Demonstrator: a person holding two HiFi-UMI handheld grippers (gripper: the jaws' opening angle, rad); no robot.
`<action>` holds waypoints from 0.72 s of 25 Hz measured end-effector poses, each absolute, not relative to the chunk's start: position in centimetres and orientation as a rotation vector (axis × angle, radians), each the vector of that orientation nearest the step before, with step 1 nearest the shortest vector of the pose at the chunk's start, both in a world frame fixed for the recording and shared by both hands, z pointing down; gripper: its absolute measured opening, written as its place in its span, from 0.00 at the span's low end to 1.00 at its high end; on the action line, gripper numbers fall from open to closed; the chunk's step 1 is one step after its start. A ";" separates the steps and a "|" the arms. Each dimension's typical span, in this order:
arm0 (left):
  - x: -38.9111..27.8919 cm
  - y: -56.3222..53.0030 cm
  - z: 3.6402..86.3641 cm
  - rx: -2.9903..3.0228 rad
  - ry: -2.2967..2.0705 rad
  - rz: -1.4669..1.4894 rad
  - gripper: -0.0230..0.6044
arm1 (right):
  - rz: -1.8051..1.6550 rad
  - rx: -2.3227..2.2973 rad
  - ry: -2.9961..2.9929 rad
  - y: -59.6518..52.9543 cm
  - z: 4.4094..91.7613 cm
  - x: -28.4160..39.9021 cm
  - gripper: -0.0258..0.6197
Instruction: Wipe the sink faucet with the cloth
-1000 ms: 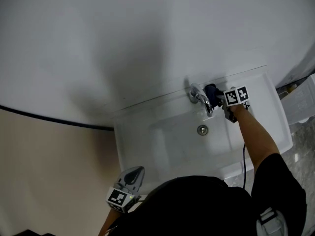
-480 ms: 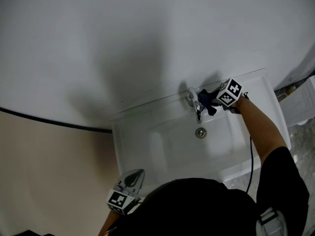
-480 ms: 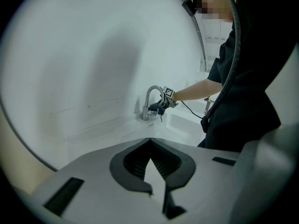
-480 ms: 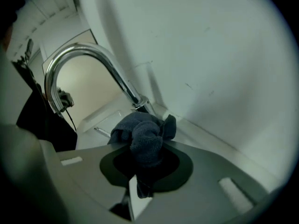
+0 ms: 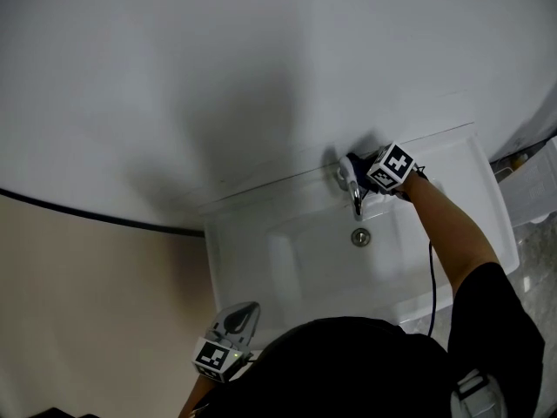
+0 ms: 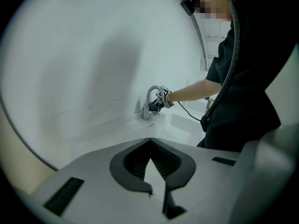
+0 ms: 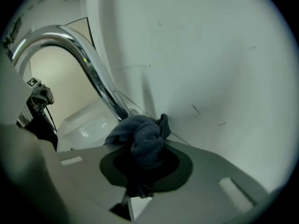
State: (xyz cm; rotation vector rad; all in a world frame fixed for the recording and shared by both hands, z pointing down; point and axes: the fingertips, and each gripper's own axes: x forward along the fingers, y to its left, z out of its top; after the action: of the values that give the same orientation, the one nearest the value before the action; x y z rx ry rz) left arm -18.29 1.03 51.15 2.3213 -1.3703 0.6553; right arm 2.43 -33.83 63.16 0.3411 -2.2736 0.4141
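Right gripper point(image 5: 361, 172) is clenched on the one cloth point(image 7: 145, 136), a dark blue bunched wad. Its jaws have just eased apart a little, yet the cloth is wedged between them and bulges out past the tips. From the head view I see this gripper reaching the single faucet point(image 5: 355, 194) from the faucet's 3 o'clock side, with its marker cube just beside the chrome.

Through the right gripper view, the faucet point(image 7: 93, 69) arches up and over toward 10 o'clock. The cloth sits against the foot of the stem, at about 4 o'clock from where the stem meets the deck. The cloth looks to be touching the metal there, though the fold hides the contact line.

Left gripper point(image 6: 150, 146) is clamped fully together with nothing in it; I see only the pale sink surface past its tips. In the head view it hangs at about 7 o'clock off the one white sink point(image 5: 261, 259), well apart from the faucet, at the front corner.

I count two grippers, one cloth, one faucet, one sink and one round drain point(image 5: 360, 237). The drain lies at 6 o'clock from the spout, near it. One thin black cable point(image 5: 430, 277) runs down along the person's right forearm.
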 end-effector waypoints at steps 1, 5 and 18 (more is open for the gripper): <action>-18.4 1.1 51.2 2.319 -1.372 0.652 0.04 | 0.410 0.331 -2.294 -33.3 62.4 2.4 0.10; -18.6 0.9 51.3 2.344 -1.368 0.659 0.04 | 0.371 0.340 -2.338 -32.3 60.4 2.3 0.12; -18.9 0.8 50.1 2.309 -1.399 0.626 0.04 | 0.590 0.330 -2.168 -33.2 63.4 3.2 0.10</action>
State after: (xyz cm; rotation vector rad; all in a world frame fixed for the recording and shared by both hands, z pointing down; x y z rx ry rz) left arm -18.92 0.80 50.13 2.3089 -1.3989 0.6265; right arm 3.19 -33.15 63.41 0.3300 -2.1677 0.5898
